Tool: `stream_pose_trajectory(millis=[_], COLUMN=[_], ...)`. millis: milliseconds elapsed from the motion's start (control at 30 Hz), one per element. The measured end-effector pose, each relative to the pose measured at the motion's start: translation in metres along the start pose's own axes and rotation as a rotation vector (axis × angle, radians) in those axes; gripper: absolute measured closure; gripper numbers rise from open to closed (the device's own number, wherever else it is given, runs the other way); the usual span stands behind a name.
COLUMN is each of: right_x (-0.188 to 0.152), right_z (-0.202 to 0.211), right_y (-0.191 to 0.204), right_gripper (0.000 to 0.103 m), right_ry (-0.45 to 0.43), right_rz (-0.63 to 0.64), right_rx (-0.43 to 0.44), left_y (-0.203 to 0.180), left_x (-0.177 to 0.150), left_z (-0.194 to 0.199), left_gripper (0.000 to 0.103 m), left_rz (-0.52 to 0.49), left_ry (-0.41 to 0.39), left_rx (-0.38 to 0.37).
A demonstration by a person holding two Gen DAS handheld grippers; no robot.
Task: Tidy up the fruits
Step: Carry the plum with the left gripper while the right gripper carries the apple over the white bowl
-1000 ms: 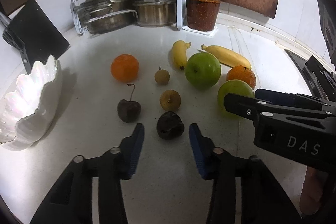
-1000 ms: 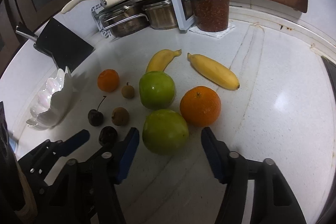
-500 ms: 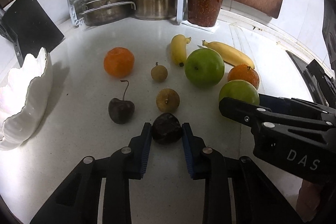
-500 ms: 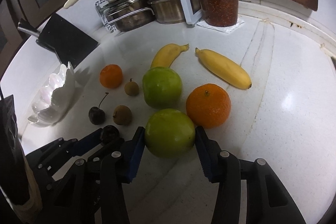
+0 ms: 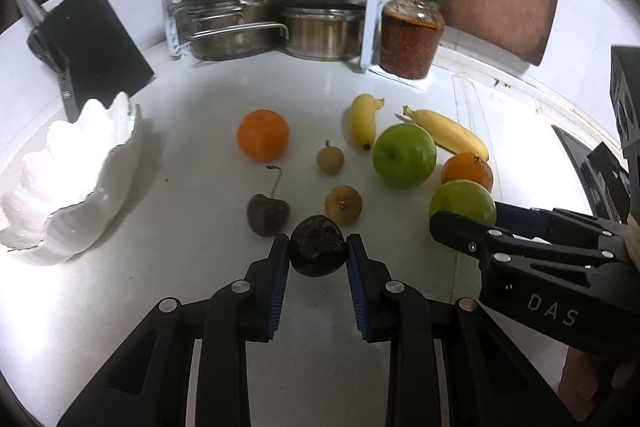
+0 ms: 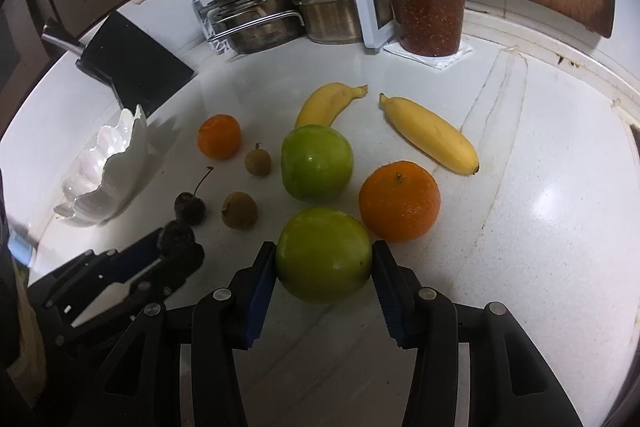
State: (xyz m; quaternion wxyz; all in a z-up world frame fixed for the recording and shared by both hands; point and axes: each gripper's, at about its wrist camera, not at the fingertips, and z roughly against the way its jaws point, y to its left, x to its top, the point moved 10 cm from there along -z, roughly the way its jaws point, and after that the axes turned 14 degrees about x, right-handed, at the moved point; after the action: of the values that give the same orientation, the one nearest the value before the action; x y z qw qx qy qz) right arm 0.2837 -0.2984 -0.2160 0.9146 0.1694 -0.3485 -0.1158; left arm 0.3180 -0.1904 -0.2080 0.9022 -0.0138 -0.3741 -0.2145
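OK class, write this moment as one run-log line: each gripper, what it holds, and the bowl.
left gripper: shut on dark fruit | right gripper: shut on green apple | white bowl: no fruit visible inside

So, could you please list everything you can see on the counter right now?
Green apples: 2, green; one mid-counter, one in right claw.
Oranges: 2, orange; right and left.
Bananas: 2, yellow; behind apples.
Longans: 2, tan; centre.
Cherry: 1, dark red; centre-left.
Dark wrinkled fruit: 1, blackish; in left claw.
Shell-shaped bowl: 1, white; left.
Jar: 1, reddish-brown contents; back.
Pot rack: 1, white; back corner.
Left claw: black, blue pads.
Right claw: black, blue pads.
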Motion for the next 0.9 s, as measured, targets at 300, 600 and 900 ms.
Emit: stream_pose_trajectory(millis=[300, 600, 900], right_x=[0.014, 0.035, 0.053], right_z=[0.019, 0.038, 0.052], right_y=[0.023, 0.065, 0.11], right_gripper=[0.054, 0.054, 0.054], right_ry=[-0.036, -0.1, -0.161], right_rz=[0.075, 0.157, 0.24], right_rx=[0.007, 0.051, 0.11], left_y=[0.023, 0.06, 0.095], left_x=[0.013, 0.03, 0.044], left_z=[0.028, 0.067, 0.102], left_gripper=[0.074, 0.074, 0.074], left_rz=[0.064, 0.134, 0.177], left_ry=[-0.047, -0.118, -0.201], left_rx=[0.027, 0.084, 0.146])
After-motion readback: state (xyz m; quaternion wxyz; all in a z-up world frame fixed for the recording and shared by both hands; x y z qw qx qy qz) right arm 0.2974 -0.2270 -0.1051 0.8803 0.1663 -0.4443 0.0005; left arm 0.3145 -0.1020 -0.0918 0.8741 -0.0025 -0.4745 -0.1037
